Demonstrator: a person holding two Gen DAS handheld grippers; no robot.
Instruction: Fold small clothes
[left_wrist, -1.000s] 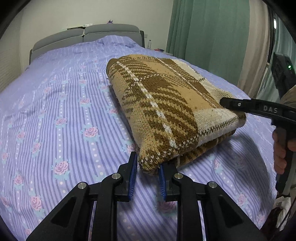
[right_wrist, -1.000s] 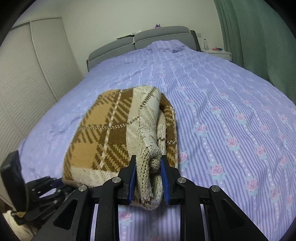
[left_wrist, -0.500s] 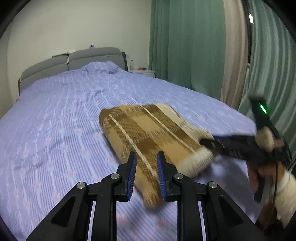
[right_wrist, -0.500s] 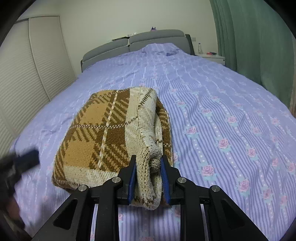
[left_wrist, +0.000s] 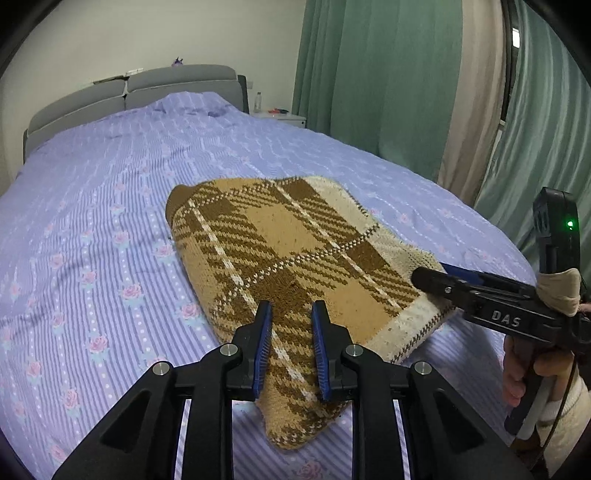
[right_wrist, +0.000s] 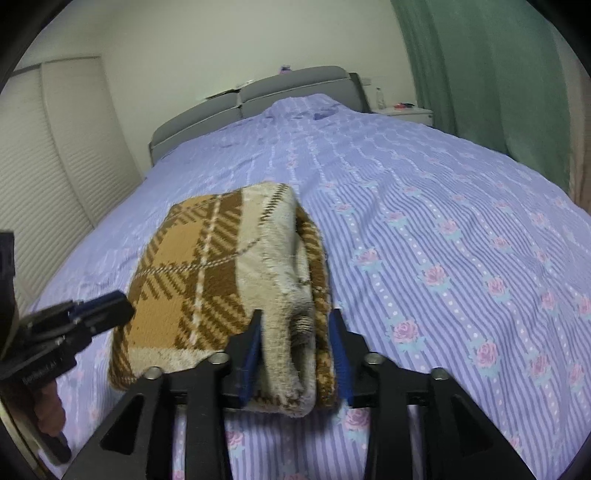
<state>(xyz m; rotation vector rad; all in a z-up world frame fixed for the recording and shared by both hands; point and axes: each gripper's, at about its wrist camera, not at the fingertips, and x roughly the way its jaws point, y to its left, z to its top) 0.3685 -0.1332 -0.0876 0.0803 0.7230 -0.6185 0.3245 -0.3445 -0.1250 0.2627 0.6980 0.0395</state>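
Observation:
A brown and cream plaid knitted sweater (left_wrist: 288, 251) lies folded into a thick rectangle on the bed (left_wrist: 92, 221). My left gripper (left_wrist: 291, 354) hovers over its near corner, jaws almost together and nothing pinched; the plaid shows through the narrow gap. In the right wrist view that gripper (right_wrist: 107, 310) sits at the sweater's left edge. My right gripper (right_wrist: 295, 339) straddles the thick folded cream edge of the sweater (right_wrist: 192, 266). Its jaws are opening, with the fabric bulging loosely between the pads. In the left wrist view the right gripper (left_wrist: 432, 277) reaches in at the sweater's right corner.
The lilac striped bedspread with roses stretches far beyond the sweater to a grey headboard (left_wrist: 129, 92). Green curtains (left_wrist: 369, 74) hang along the right side and a white nightstand (left_wrist: 280, 116) stands by them. Slatted wardrobe doors (right_wrist: 55, 166) line the left. A hand (left_wrist: 528, 373) holds the right gripper's handle.
My left gripper rose and drew back from the sweater's near corner, and it now looks down over it. The right gripper's jaws spread wider around the folded edge.

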